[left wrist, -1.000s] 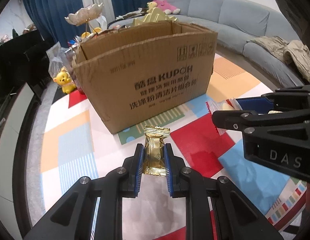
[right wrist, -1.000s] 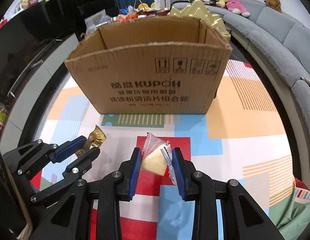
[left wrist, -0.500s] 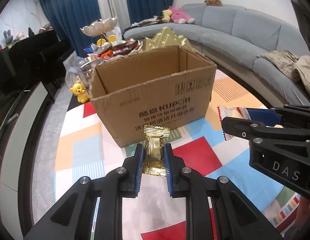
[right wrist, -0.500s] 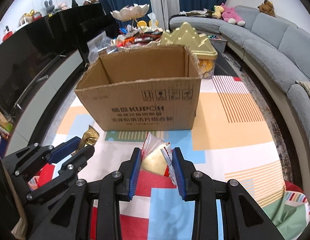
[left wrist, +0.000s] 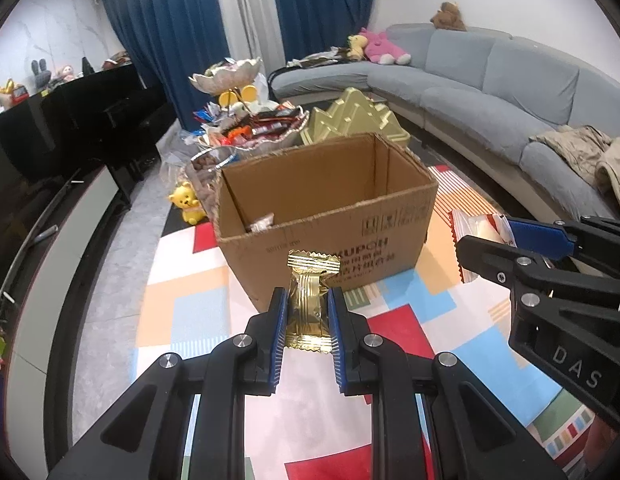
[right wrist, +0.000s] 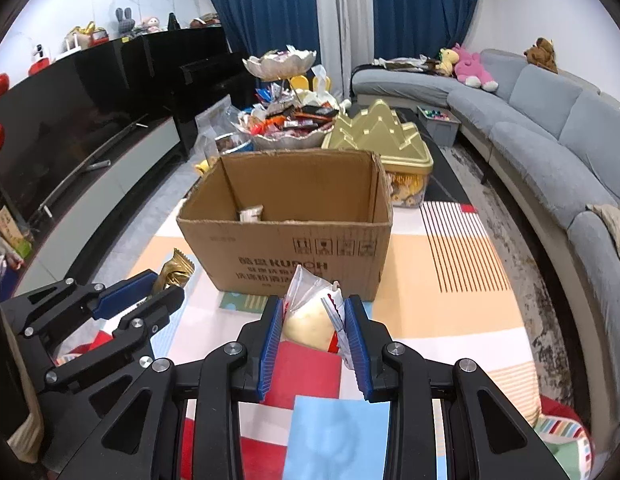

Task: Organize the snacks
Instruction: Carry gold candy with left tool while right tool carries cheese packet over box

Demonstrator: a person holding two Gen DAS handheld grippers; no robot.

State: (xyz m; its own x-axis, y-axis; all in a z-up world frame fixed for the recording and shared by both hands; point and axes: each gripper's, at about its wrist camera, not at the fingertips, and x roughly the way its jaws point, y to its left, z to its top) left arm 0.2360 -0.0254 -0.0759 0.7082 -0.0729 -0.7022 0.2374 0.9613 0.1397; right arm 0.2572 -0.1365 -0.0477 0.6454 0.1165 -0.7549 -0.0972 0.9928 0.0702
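An open cardboard box (left wrist: 329, 216) (right wrist: 286, 216) stands on the colourful mat, with a small wrapped snack (right wrist: 250, 213) inside at its left. My left gripper (left wrist: 308, 310) is shut on a gold-wrapped snack (left wrist: 310, 300), held above the mat in front of the box; it also shows in the right wrist view (right wrist: 174, 274). My right gripper (right wrist: 313, 320) is shut on a clear red-edged packet with a pale bun (right wrist: 310, 312), held above the mat before the box; the packet shows at the right of the left wrist view (left wrist: 477, 236).
Behind the box stand a tray heaped with snacks (right wrist: 286, 120), a gold mountain-shaped tin (right wrist: 377, 136) and a tiered dish (right wrist: 280, 66). A grey sofa (right wrist: 549, 128) curves along the right. A black TV cabinet (right wrist: 90, 120) runs along the left. A yellow bear toy (left wrist: 186, 204) sits left of the box.
Both grippers have risen with their snacks and pulled back a little, so the box looks smaller and its inside now shows. Both grips are unchanged.
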